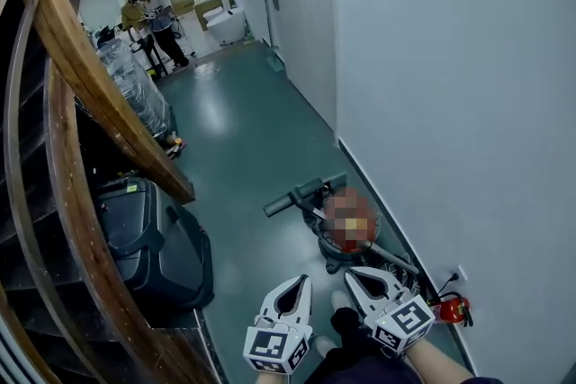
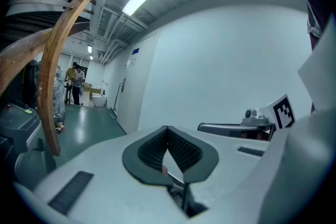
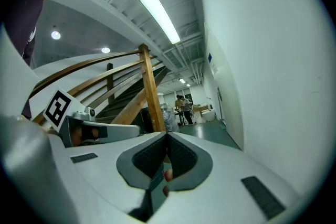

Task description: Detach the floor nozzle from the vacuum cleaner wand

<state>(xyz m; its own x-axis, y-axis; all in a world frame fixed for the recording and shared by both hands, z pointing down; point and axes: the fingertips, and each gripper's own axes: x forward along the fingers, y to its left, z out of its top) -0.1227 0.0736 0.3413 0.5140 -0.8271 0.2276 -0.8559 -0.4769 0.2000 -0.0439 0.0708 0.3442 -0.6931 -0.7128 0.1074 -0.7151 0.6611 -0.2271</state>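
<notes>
the vacuum [image 1: 304, 193] lies on the floor [image 1: 243, 148] by the wall [image 1: 450, 103], ahead of us. we cannot make out its nozzle from here. we hold the left tool [image 1: 295, 283] and right tool [image 1: 356, 274] low, side by side, pointing nearly level toward it. both are pinched closed on nothing, likely because the vacuum seems out of reach and no grip is due yet.

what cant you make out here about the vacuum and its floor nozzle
- Head view: a mosaic patch covers the middle of the vacuum cleaner; its nozzle joint cannot be told.
- Head view: the right hand-held gripper hides its near end.
- Both gripper views: the vacuum cleaner is out of frame.
- Head view: people far down the corridor, too small.
</notes>
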